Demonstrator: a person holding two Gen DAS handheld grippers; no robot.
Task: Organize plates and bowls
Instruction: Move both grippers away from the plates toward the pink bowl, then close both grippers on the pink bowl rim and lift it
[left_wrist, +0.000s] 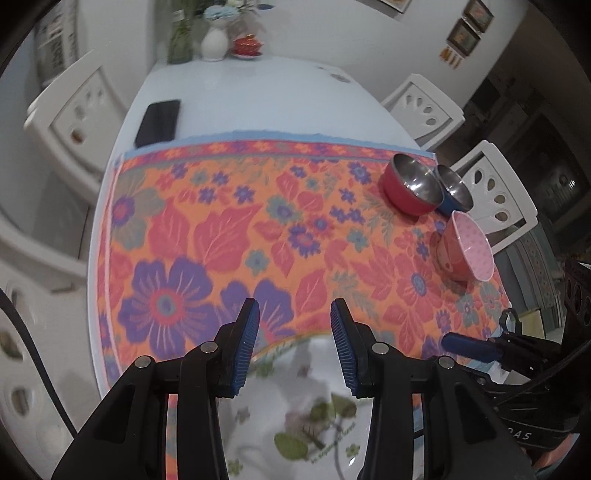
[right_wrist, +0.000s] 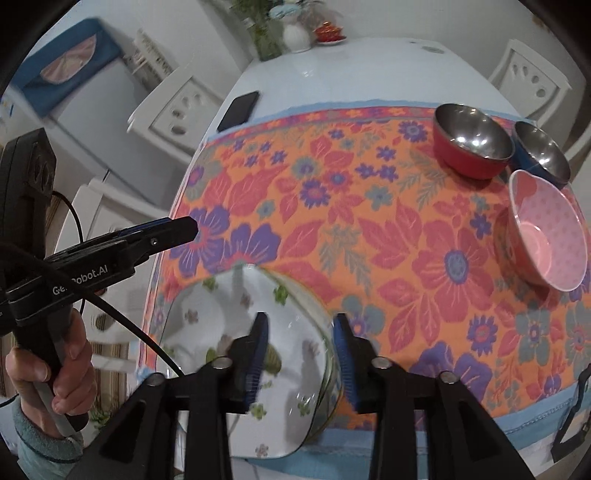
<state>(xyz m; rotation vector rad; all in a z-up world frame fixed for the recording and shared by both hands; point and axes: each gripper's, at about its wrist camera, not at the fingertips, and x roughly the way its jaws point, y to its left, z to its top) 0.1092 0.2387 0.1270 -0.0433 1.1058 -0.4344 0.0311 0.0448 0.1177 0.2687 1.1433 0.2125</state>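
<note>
Floral woven cloth (right_wrist: 369, 229) covering the white table's (left_wrist: 240, 96) near half; glossy flower-printed plate (right_wrist: 258, 354) at its near edge, under both grippers. Left gripper (left_wrist: 293, 314) level above the plate, jaws spread, empty; right gripper (right_wrist: 300, 325) released, fingers straddling the plate's right rim. Far right: steel-lined red bowl (right_wrist: 471, 147), blue bowl (right_wrist: 539, 153), pink dotted bowl (right_wrist: 546, 229).
</note>
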